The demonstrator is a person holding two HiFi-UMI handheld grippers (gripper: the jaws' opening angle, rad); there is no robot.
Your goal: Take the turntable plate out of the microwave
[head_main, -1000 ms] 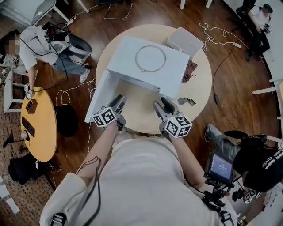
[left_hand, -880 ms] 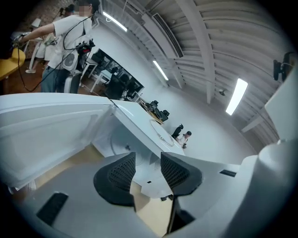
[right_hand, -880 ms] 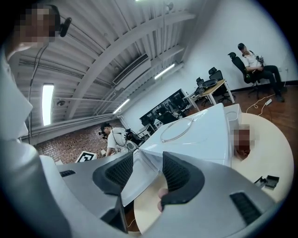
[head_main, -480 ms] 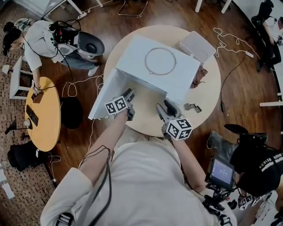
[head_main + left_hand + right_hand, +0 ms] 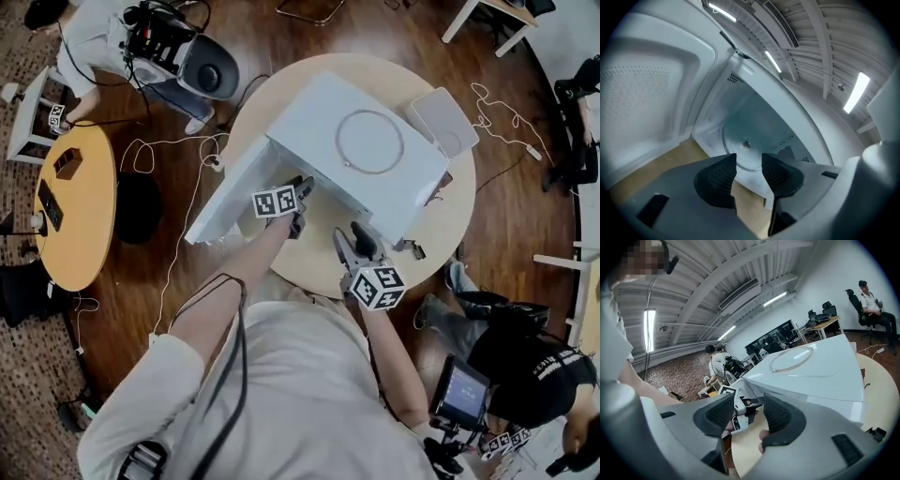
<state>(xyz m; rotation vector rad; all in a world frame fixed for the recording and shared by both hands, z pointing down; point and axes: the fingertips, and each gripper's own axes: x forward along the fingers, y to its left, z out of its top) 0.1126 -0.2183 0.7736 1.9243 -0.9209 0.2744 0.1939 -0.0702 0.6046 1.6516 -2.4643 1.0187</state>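
A white microwave stands on the round wooden table with its door swung open to the left. The glass turntable plate lies flat inside the cavity, seen only in the left gripper view. My left gripper is at the mouth of the cavity and points at the plate's near rim. Its jaws have just been opening and are open with nothing between them. My right gripper hovers open over the table in front of the microwave's right half, empty.
A thin ring lies on top of the microwave. A white box sits at the table's back right and a small dark item by the microwave's right corner. Cables cross the floor. An orange round table stands at the left.
My left gripper has moved forward and down from the table's front to the microwave's opening. The right gripper has shifted a little towards the microwave.
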